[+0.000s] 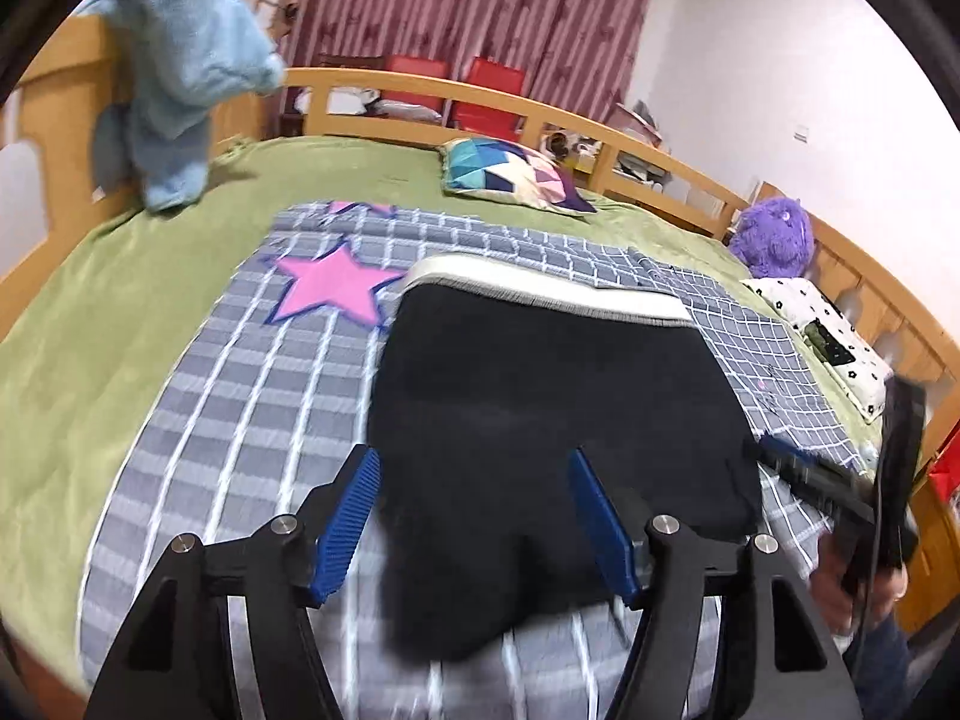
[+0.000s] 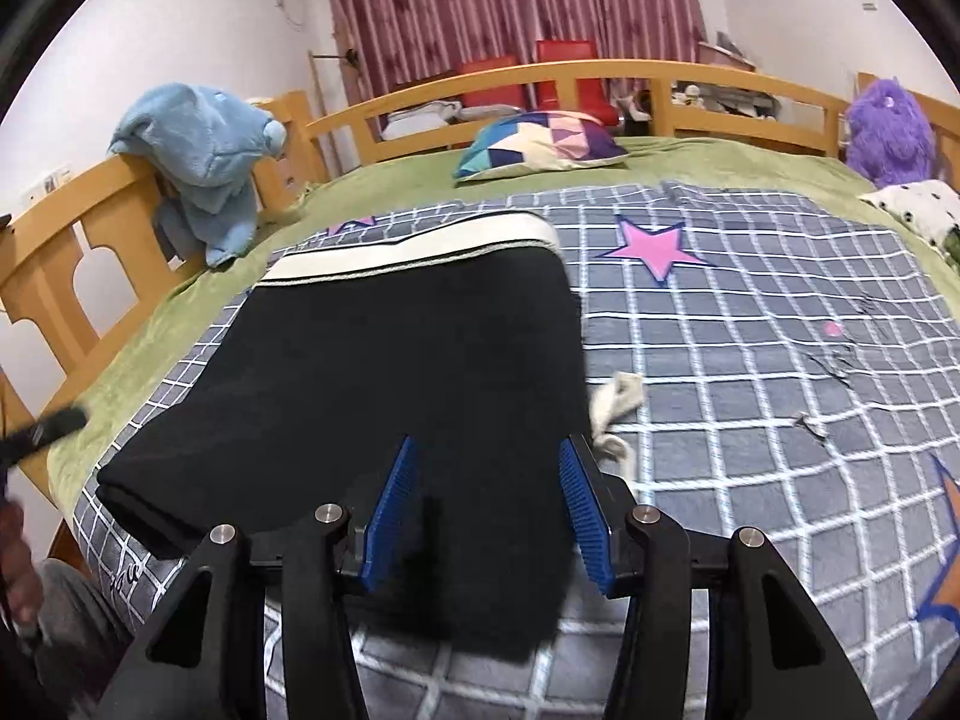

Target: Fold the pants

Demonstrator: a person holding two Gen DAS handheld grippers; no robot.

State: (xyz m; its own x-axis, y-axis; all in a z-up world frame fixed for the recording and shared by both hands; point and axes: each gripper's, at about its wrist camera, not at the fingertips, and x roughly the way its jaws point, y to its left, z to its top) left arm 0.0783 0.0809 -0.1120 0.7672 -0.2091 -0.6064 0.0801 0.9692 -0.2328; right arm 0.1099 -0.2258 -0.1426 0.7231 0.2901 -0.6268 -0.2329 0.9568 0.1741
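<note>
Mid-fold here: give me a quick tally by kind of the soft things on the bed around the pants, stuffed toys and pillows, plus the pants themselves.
Pants: 1, the black pants with a white waistband
Stuffed toys: 2, the blue plush on the bed rail and the purple plush
Pillows: 2, the geometric pillow and the white dotted pillow
Total: 5

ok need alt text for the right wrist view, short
The right gripper, fingers open, hovers over the near edge of black pants with a white waistband, spread on a grey checked blanket with pink stars. Behind, a green bed holds a patchwork pillow, a blue plush and a purple plush.
</note>
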